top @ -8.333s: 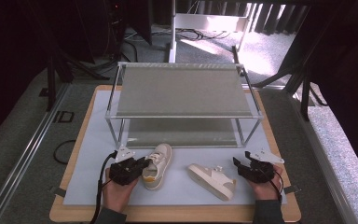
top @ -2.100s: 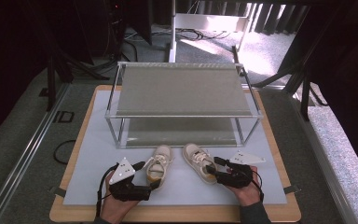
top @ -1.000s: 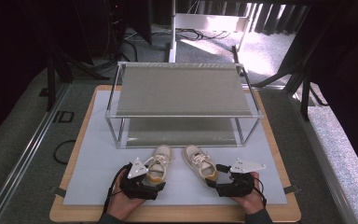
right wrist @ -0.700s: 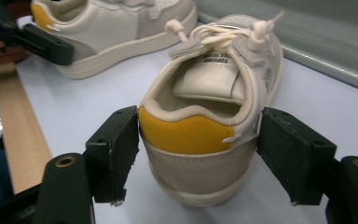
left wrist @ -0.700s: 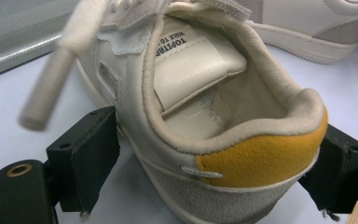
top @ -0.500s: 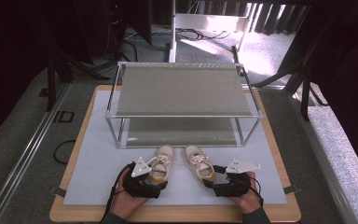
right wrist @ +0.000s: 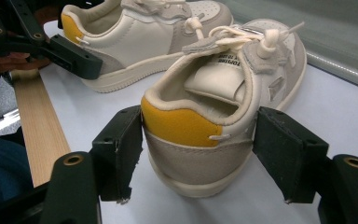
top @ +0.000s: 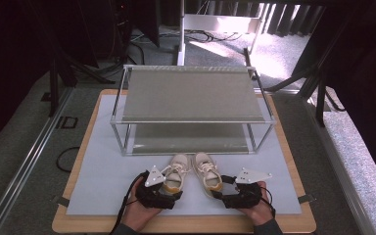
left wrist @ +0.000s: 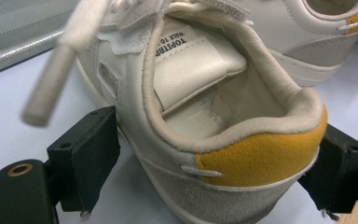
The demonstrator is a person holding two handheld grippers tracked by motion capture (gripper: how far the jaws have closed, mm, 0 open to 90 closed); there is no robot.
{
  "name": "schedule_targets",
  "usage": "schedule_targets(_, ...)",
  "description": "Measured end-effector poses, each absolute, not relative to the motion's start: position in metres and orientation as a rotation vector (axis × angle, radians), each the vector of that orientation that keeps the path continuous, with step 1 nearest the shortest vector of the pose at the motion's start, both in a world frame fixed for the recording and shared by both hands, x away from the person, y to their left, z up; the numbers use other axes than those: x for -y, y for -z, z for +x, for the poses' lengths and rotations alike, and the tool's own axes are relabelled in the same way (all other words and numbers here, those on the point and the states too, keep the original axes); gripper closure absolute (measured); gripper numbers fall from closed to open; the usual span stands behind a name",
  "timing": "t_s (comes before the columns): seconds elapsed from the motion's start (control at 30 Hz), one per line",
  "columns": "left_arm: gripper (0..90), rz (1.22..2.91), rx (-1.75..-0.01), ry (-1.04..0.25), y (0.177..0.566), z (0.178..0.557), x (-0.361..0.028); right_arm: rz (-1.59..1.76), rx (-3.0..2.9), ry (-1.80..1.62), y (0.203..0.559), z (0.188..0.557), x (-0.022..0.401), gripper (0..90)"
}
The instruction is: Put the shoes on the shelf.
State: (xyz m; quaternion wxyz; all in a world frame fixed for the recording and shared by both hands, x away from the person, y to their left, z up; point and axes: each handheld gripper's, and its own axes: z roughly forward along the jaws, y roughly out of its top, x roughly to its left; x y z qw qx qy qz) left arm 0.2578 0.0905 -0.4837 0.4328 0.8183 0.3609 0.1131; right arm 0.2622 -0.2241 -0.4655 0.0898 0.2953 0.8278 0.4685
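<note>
You have both shoes standing side by side on the white mat (top: 103, 191) of the tabletop, toes pointing at the two-tier metal rack (top: 191, 110) and heels toward you. The left shoe (top: 175, 171) sits just in front of the rack's lower shelf (top: 191, 138), with the right shoe (top: 207, 171) just beside it, the two near each other but apart.

Your left gripper (top: 169, 188) has its jaws spread around the heel of the left shoe. In the left gripper view the black jaws stand on either side of the yellow heel patch (left wrist: 261, 161); the right jaw looks pressed to the heel while the left one shows a sliver of mat between it and the shoe, so you are straddling, not yet clamping. Your right gripper (top: 223, 188) does the same with the right shoe: in the right gripper view its left jaw is against the heel tab (right wrist: 182, 123) and a narrow gap remains at the right jaw.

This looks like the grasping step, ahead of lifting the pair toward the rack. Your next move calls for closing each gripper squarely on the firm heel counter, low enough that the soft collar does not fold. Mind the loose lace end (left wrist: 51, 84) and keep the shoes level if you lift them, since the lower shelf leaves little headroom.
</note>
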Motion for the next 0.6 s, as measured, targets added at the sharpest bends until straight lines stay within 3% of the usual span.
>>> schedule_targets(0.4,13.3,2.041,-0.917,-0.286,0.482,0.258,-0.084,0.859,-2.472,-1.408,0.465,0.262,0.225,34.5)
schedule_targets(0.6,14.3,1.987,-0.856,-0.239,0.474,0.25,-0.098,0.837,-2.431,-1.486,0.457,0.259,0.232,36.2)
